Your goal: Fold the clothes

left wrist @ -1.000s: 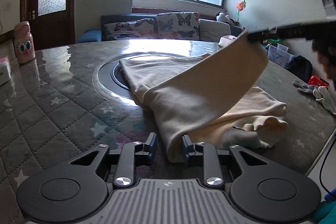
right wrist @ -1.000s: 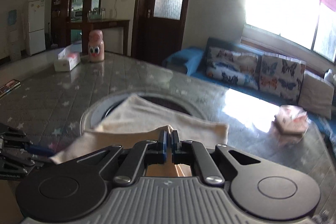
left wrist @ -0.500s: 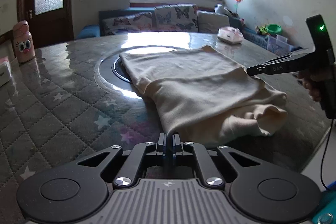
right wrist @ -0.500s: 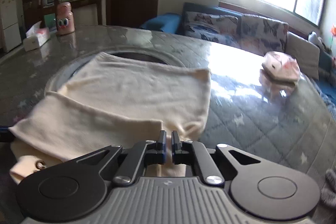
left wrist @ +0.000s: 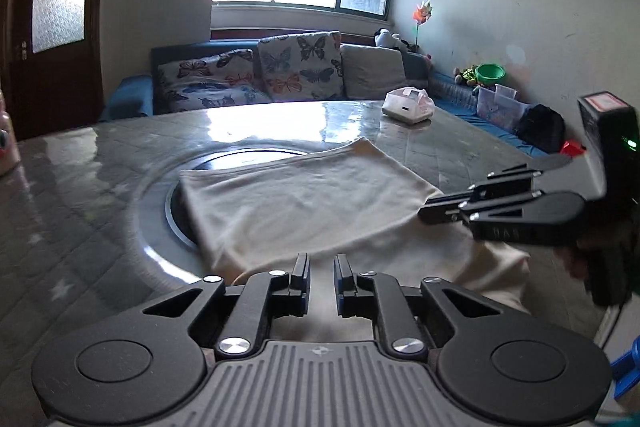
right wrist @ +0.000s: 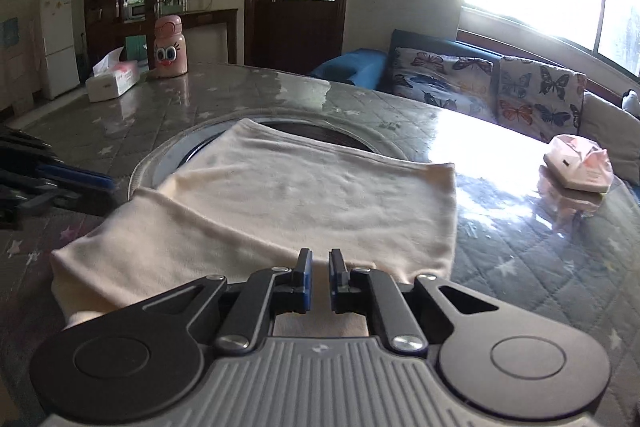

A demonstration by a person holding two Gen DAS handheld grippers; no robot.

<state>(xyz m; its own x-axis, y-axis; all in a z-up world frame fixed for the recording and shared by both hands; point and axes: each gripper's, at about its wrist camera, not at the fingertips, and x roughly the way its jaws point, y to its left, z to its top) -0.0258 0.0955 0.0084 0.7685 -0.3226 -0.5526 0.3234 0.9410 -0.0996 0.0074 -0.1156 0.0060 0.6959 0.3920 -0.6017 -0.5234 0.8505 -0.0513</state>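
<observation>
A cream garment [left wrist: 308,203] lies folded over itself on the round table, partly across the dark turntable disc [left wrist: 176,195]. In the right wrist view it [right wrist: 304,203] fills the middle. My left gripper [left wrist: 322,277] is open and empty, just above the garment's near edge. My right gripper [right wrist: 318,279] is open a little and empty, over the garment's near right edge. It also shows in the left wrist view [left wrist: 436,211], at the garment's right side. The left gripper's fingers [right wrist: 60,175] show at the left edge of the right wrist view.
The quilted grey table [left wrist: 80,187] carries a pink bag [right wrist: 578,167], a tissue box [right wrist: 114,81] and a pink cartoon bottle [right wrist: 170,47]. A sofa with butterfly cushions [left wrist: 280,71] stands behind the table.
Both grippers have let go of the garment and opened. The lifted fold has come down flat onto the garment. Both grippers have drawn back a little.
</observation>
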